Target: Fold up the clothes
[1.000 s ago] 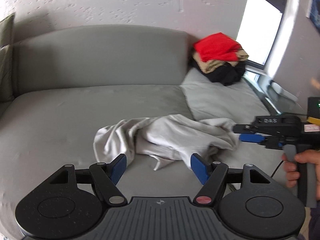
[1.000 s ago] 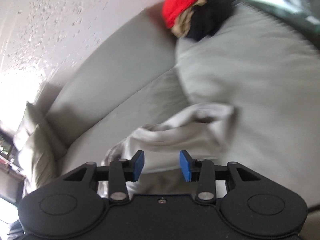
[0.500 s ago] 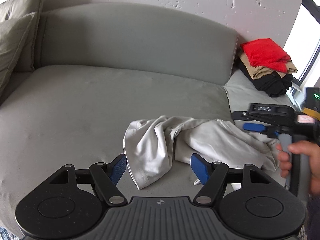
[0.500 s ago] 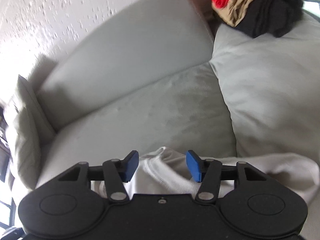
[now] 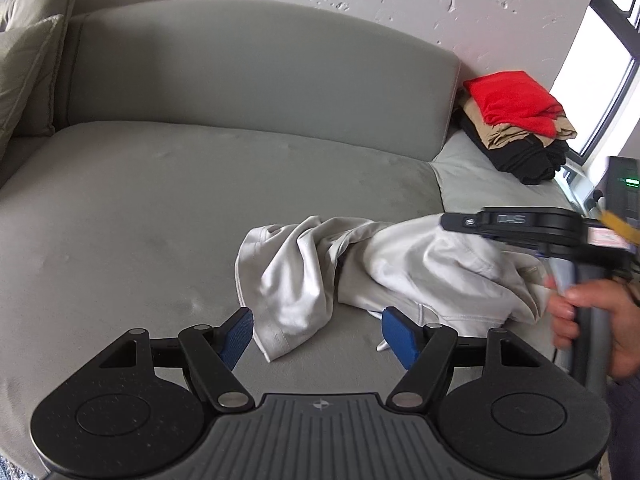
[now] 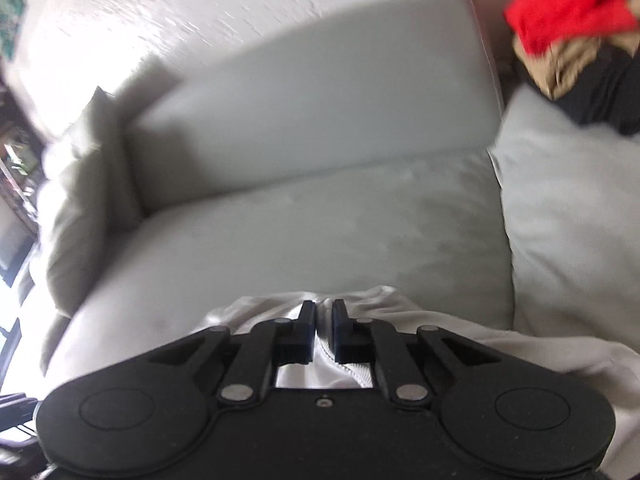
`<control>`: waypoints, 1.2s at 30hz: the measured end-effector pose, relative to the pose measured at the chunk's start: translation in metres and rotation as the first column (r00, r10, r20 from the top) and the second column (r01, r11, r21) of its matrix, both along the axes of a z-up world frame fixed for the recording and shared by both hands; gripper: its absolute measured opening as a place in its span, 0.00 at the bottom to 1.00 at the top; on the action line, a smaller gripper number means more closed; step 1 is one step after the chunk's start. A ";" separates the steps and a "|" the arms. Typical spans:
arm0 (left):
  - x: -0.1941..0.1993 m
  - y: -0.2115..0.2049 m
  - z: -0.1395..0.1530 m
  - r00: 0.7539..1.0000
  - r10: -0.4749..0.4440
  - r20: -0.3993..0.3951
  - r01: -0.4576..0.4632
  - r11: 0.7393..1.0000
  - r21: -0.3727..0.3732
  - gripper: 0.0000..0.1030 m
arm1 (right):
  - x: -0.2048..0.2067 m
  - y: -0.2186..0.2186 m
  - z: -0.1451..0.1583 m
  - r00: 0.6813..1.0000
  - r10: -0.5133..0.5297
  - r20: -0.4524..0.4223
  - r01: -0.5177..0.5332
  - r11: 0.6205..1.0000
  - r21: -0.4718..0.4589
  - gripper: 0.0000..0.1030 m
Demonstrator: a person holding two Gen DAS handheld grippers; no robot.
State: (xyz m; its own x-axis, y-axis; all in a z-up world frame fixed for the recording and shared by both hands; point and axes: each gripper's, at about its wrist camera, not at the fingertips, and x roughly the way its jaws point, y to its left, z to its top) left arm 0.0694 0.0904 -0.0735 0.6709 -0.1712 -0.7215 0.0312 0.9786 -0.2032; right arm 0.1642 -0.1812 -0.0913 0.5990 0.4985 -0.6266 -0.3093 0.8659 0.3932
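A crumpled light grey garment (image 5: 360,272) lies on the grey sofa seat (image 5: 140,208). My left gripper (image 5: 318,336) is open and empty, hovering just in front of the garment's near left edge. My right gripper (image 6: 324,320) is shut on a fold of the garment (image 6: 460,332) at its right side. In the left wrist view the right gripper (image 5: 532,228) sits over the garment's right end, held by a hand (image 5: 592,320).
A folded stack of red, tan and black clothes (image 5: 516,120) sits on the sofa's right cushion (image 5: 472,184) near a window; it also shows in the right wrist view (image 6: 572,32). Olive pillows (image 5: 24,68) lean at the sofa's left end.
My right gripper has closed from open onto the garment. The left gripper has swung left and drawn back a little, staying open; the garment has shifted right in its view.
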 end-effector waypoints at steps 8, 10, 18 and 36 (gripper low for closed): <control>-0.046 0.014 0.021 0.999 -0.015 0.030 0.015 1.000 -0.005 0.67 | -0.142 0.014 0.040 0.981 0.162 0.106 -0.160 0.987 -0.024 0.07; -0.058 0.017 0.021 0.999 -0.036 0.019 0.036 0.999 -0.014 0.67 | -0.171 0.016 0.030 0.980 0.180 0.081 -0.174 0.982 -0.077 0.07; -0.079 0.017 -0.004 0.996 -0.079 -0.039 0.075 0.993 -0.093 0.55 | -0.206 -0.001 0.008 0.995 0.092 -0.025 -0.095 0.976 -0.194 0.28; 0.011 0.026 -0.126 0.937 -0.049 -0.346 -0.192 0.756 -0.626 0.26 | -0.182 -0.072 0.005 0.978 -0.153 -0.141 0.177 0.968 0.178 0.53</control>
State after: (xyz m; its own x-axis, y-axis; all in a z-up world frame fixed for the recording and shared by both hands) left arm 0.0803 0.1162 -0.1998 0.4506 -0.6330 -0.6295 -0.2179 0.6058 -0.7652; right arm -0.0176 -0.2530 -0.0864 0.6054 0.5156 -0.6063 -0.1060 0.8072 0.5807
